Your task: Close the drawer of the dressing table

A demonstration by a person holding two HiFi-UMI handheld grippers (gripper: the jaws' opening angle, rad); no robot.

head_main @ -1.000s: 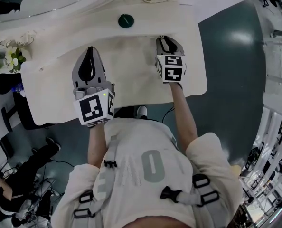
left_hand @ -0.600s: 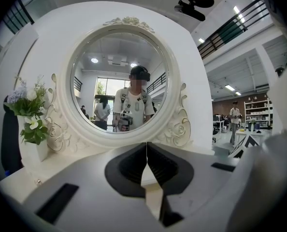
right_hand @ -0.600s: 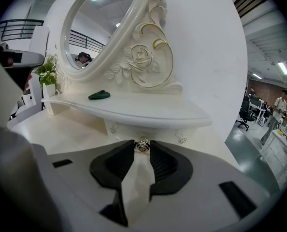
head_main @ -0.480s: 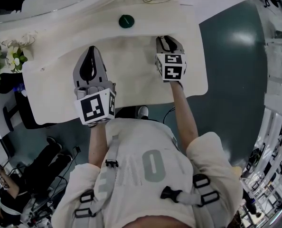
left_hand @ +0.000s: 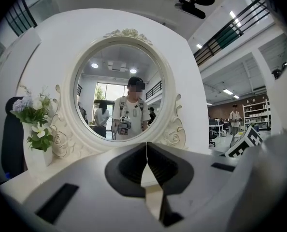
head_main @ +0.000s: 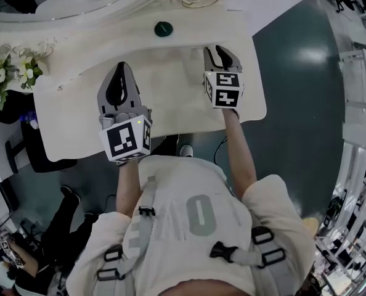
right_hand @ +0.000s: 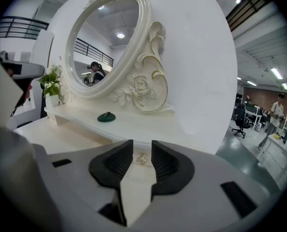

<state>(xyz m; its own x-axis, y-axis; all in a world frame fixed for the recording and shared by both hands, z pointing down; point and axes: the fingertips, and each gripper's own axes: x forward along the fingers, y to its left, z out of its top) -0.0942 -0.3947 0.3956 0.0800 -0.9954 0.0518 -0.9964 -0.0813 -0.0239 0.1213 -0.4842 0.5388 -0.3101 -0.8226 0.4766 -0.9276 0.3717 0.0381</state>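
We hold both grippers over the cream-white dressing table [head_main: 170, 100], facing its back. The right gripper [right_hand: 142, 152] has its jaws released. They've just been opening, and a small glittery pale drawer knob [right_hand: 141, 159] sits btwn the two dark pads w/ a gap each side, so nothing is gripped. The knob is fixed on the cream drawer front [right_hand: 140, 166], right at the jaw tips. The drawer lies under the table's raised back ledge, straight ahead of these jaws. Whether it's pushed fully home we can't tell.

Ahead of the right jaws and to their left, a dark green round lid-like object [right_hand: 106, 116] rests on the ledge, well apart from the tips. Further ahead-left stands the oval mirror in a carved white frame w/ rose scrolls [right_hand: 107, 42].

The left gripper [left_hand: 146, 146] has its jaws clenched together, pads meeting tip to tip, nothing in them. The mirror is straight ahead of them. To their left, a white vase of white and pale-blue flowers w/ green leaves [left_hand: 35, 122] stands at the table's end, beside the mirror frame. In the head view the left jaws sit nearer our body than the right ones, the two well apart.
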